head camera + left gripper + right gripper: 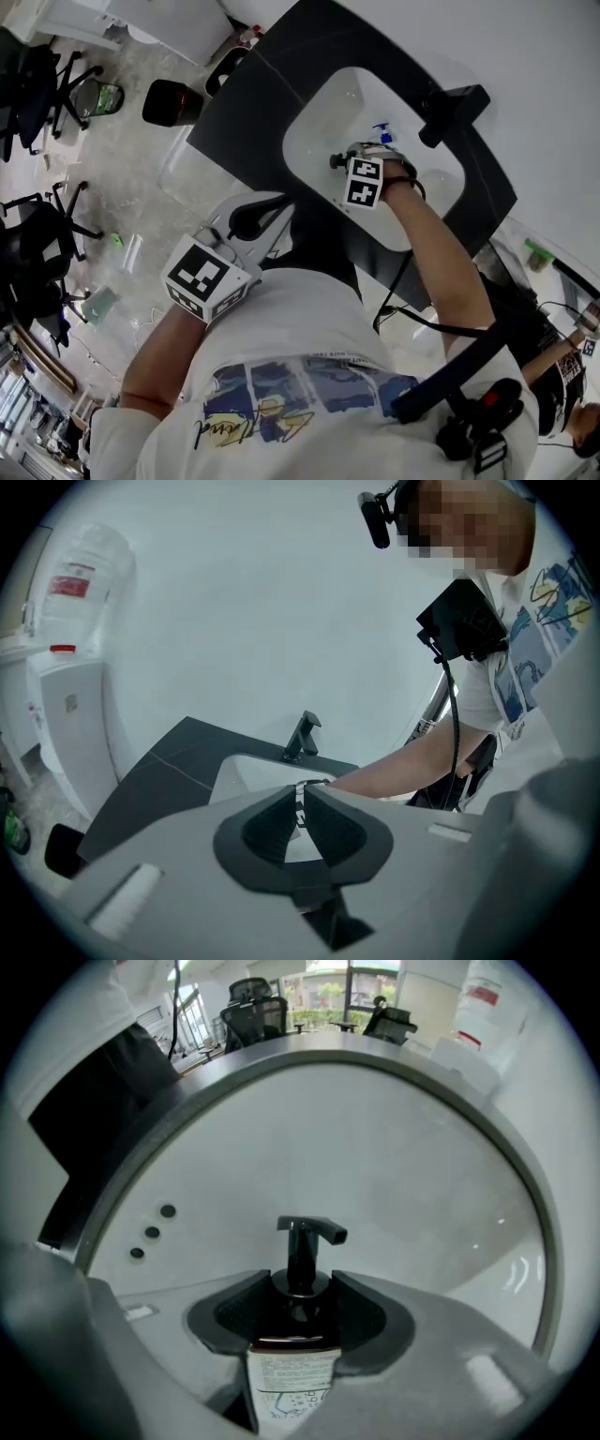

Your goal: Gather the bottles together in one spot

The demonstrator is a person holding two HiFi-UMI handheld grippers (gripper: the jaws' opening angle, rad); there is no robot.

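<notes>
Dark, with a black pump and a white label, the bottle [292, 1372] sits clamped between the jaws of the right claw [300, 1297], which points down into the white sink [422, 1176]. Three small holes [152, 1232] mark the sink wall to this claw's left. In the head view a blue-topped bottle [381, 132] stands just beyond the same claw. The left claw [302, 803] hangs back from the sink with its jaws together and nothing between them. The dark table [159, 771] and black tap [302, 736] lie ahead of it.
</notes>
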